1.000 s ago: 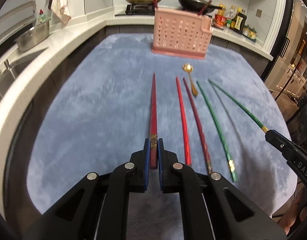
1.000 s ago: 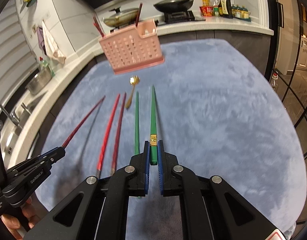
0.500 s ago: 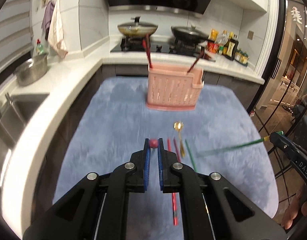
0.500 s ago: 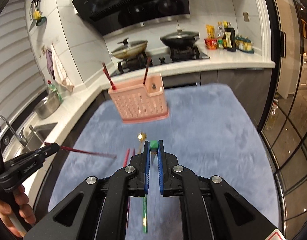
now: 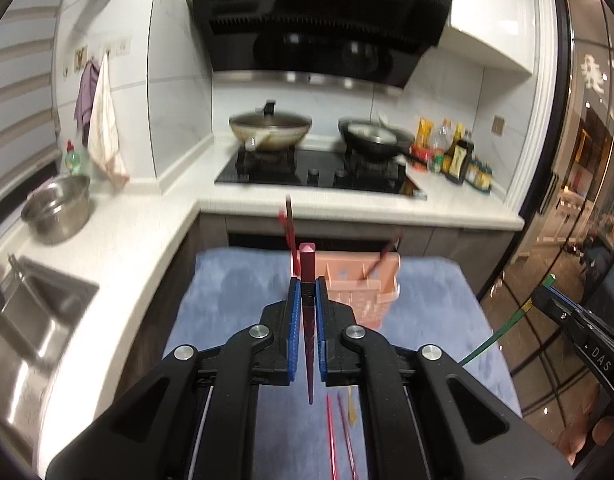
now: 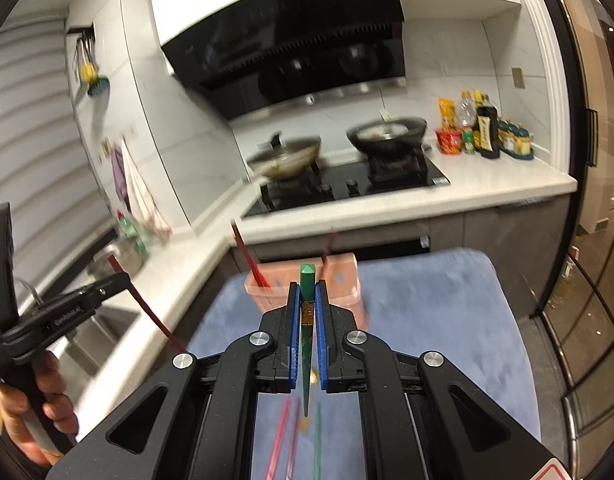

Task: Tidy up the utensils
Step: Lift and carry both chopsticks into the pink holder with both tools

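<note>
My left gripper [image 5: 307,292] pinches a dark red tapered chopstick [image 5: 307,280], its thin tip hanging toward me. My right gripper [image 6: 307,296] pinches a green tapered chopstick [image 6: 307,280] likewise. Beyond both, the pink slotted plastic utensil basket [image 5: 363,280] stands at the far end of the blue fuzzy mat [image 5: 235,280], holding other chopsticks.

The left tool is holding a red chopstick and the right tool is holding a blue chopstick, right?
Not quite. The right tool is holding a green chopstick, not a blue one; the right wrist view shows it. The left tool does hold a red chopstick.
</note>
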`<state>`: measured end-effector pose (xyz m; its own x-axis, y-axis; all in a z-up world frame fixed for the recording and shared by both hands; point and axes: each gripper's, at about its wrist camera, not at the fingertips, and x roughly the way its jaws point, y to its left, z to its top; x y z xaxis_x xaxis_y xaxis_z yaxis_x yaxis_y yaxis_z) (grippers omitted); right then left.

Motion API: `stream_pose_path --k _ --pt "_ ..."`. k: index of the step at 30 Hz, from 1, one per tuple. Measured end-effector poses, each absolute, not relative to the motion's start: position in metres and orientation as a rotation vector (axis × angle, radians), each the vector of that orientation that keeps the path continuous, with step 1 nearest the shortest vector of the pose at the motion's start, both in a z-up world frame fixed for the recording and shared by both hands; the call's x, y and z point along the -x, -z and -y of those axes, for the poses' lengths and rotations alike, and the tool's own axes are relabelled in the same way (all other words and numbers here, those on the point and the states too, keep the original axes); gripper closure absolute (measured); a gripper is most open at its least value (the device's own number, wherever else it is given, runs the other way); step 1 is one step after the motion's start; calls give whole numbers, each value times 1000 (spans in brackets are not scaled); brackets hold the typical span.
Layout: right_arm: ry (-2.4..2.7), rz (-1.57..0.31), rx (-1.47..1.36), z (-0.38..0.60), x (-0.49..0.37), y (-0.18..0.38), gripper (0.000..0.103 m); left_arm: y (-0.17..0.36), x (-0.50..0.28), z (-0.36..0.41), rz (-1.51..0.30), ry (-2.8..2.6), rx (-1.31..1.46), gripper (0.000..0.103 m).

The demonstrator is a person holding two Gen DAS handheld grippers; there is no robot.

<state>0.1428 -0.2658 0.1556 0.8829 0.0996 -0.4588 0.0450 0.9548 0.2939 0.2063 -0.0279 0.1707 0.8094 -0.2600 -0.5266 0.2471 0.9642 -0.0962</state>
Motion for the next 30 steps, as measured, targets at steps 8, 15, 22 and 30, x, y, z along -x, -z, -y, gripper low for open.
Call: stream_pose_path --k 8,15,22,30 --pt "-35 -380 -297 264 -215 -205 96 -227 -266 38 -432 268 87 96" --pt "-18 -369 -281 260 -279 -206 96 -225 -312 56 -400 256 78 96" --pt "-9 -445 -304 269 -326 -163 96 -183 -348 64 -459 238 64 96" --pt "1 -530 -309 271 -344 -123 96 -137 -366 68 -552 232 57 96"
